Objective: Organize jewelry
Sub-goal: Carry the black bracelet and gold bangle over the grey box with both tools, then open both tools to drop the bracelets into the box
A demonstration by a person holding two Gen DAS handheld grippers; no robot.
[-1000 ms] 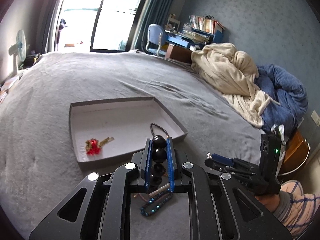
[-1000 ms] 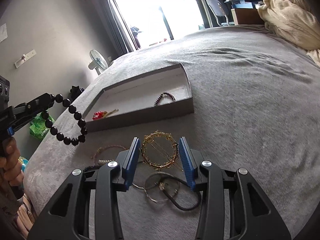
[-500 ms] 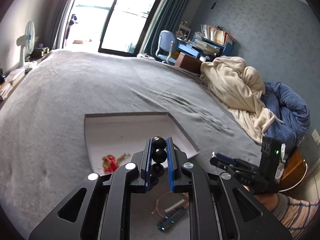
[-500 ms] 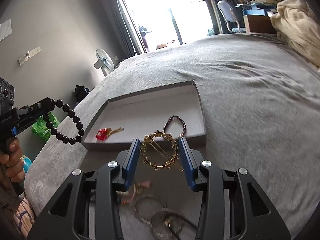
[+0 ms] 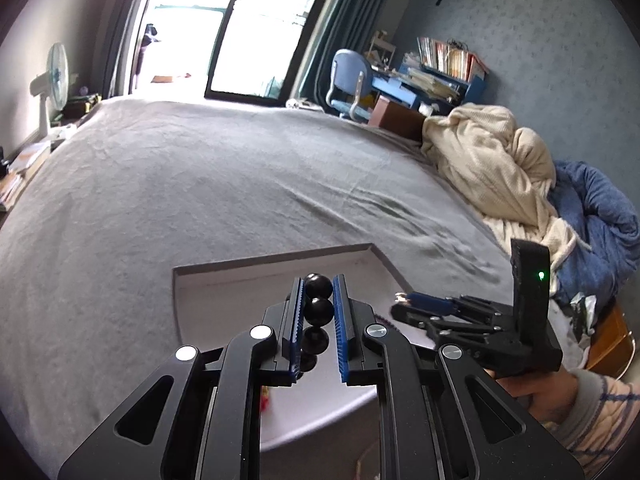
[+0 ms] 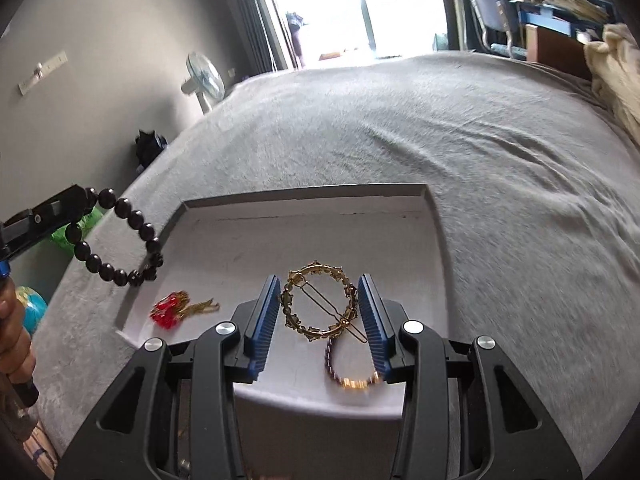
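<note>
Both loads have travelled from the bed's loose pile to over the grey tray (image 6: 432, 216): my left hand-held gripper (image 5: 319, 292) pinches the black bead bracelet (image 6: 120, 240), my right hand-held gripper (image 6: 319, 304) clasps the gold ring hair clip (image 6: 318, 306), ready for release.

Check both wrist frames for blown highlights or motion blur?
Left wrist: balcony door blown out white; black bead bracelet in the jaws stays sharp. Right wrist: door clipped too; gold hair clip crisp, dark beaded bracelet on the tray smeared.

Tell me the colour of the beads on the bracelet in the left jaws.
Glossy black; the beaded bracelet shows best in the right wrist view.
</note>
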